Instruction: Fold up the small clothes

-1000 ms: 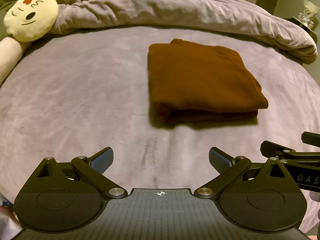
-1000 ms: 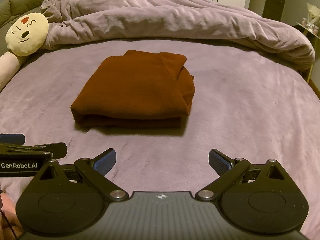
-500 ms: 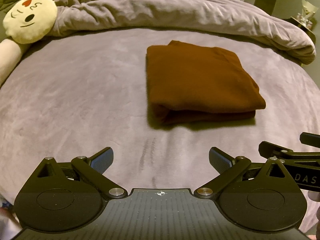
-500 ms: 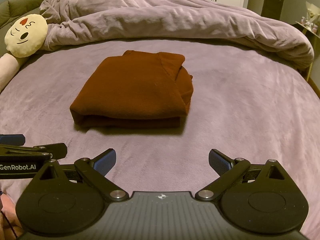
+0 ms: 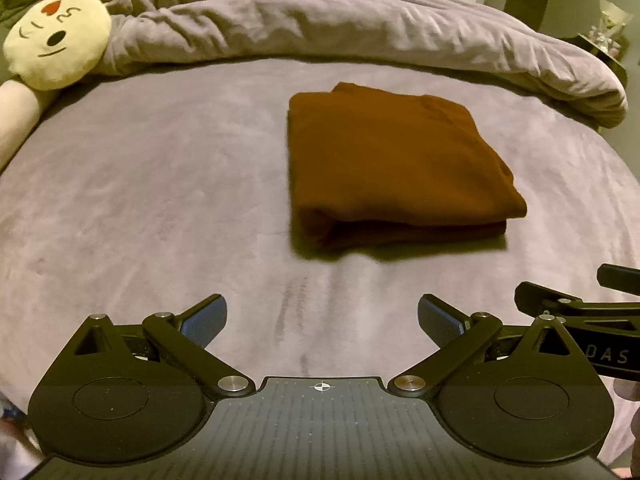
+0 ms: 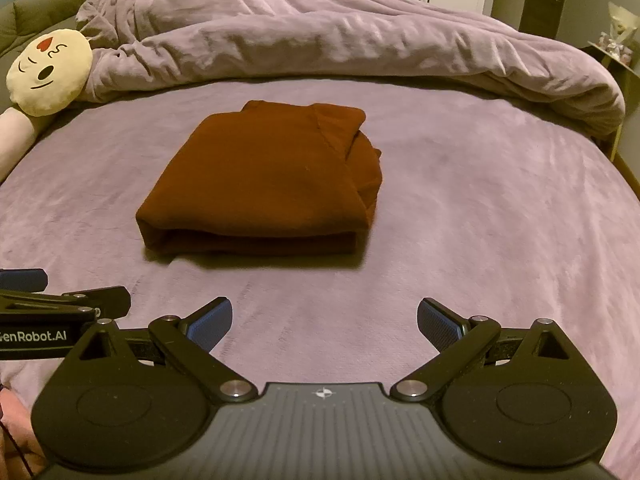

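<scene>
A brown garment (image 5: 392, 164) lies folded into a thick rectangle on the purple bed sheet (image 5: 160, 184); in the right wrist view the garment (image 6: 264, 184) sits just left of centre. My left gripper (image 5: 322, 320) is open and empty, held back from the garment's near edge. My right gripper (image 6: 324, 322) is open and empty too, also short of the garment. Each gripper shows at the side of the other's view: the right one (image 5: 576, 312), the left one (image 6: 52, 300).
A bunched purple duvet (image 6: 340, 40) runs along the far side of the bed. A round yellow face pillow (image 5: 56, 48) on a pale bolster (image 5: 16, 108) lies at the far left. A bedside shelf (image 6: 616, 52) stands far right.
Both grippers have drawn back and risen slightly; the garment sits a little farther in both views. The garment itself has not moved. Both jaws stay open.
</scene>
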`<state>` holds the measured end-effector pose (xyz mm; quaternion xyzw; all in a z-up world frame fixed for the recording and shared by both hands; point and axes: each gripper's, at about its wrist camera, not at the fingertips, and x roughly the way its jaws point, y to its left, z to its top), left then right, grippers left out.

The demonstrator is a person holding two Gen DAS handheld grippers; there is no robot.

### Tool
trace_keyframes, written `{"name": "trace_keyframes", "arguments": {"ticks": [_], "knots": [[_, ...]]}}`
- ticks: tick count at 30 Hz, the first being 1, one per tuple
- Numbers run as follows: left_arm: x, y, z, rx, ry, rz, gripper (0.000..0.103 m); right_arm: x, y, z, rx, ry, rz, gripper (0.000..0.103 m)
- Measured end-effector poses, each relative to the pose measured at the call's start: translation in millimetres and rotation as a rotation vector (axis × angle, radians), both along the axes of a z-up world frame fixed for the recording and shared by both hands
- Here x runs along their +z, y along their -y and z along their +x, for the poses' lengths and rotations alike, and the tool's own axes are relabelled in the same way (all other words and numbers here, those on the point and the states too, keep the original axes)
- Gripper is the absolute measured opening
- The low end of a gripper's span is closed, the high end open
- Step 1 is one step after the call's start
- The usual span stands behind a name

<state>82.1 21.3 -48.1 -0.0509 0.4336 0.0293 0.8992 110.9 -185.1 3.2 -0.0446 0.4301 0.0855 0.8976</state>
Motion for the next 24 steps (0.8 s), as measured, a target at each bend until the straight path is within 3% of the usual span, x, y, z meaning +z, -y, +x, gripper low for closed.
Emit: {"name": "trace_keyframes", "arguments": {"ticks": [24], "knots": [[-0.3, 2.7, -1.9, -0.015, 0.0, -0.016, 0.103, 0.6, 0.0, -2.9, -0.009, 0.012, -0.003, 0.099]]}}
